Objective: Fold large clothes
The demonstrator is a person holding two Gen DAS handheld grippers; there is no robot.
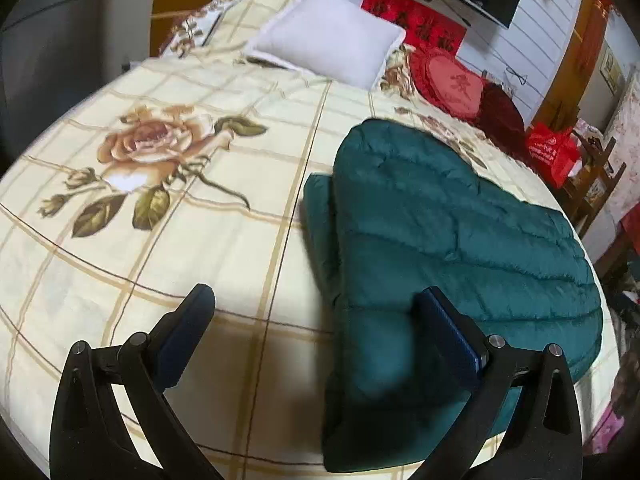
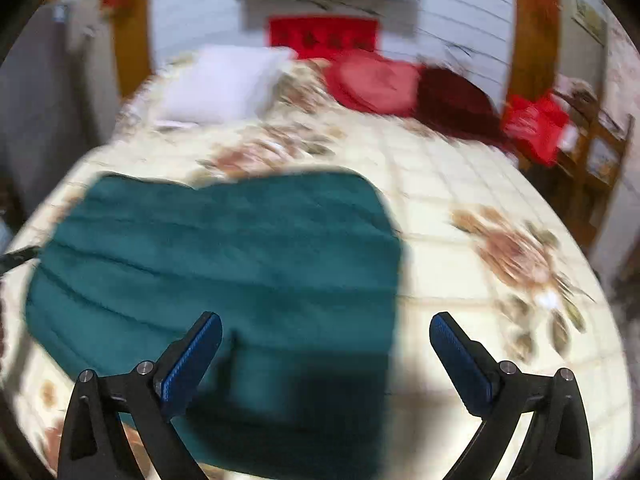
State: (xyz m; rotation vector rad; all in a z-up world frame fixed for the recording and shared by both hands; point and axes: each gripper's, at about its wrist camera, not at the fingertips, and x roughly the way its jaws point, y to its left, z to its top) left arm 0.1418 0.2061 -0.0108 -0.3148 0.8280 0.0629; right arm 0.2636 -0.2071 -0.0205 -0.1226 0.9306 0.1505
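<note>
A dark green quilted padded garment (image 1: 448,240) lies folded into a thick bundle on the bed, right of centre in the left wrist view. In the right wrist view the green garment (image 2: 224,264) fills the left and centre. My left gripper (image 1: 316,300) hovers open above the garment's left edge, one finger over the bedspread and the other over the green fabric. Above the garment's near right corner my right gripper (image 2: 326,326) is open too, with nothing between its fingers. The right wrist view is blurred by motion.
The bed carries a cream checked bedspread with rose prints (image 1: 160,148). A white pillow (image 1: 328,44) and red heart cushions (image 1: 452,80) lie at the head. A red bag (image 1: 552,152) sits on wooden furniture (image 2: 592,152) past the bed's right side.
</note>
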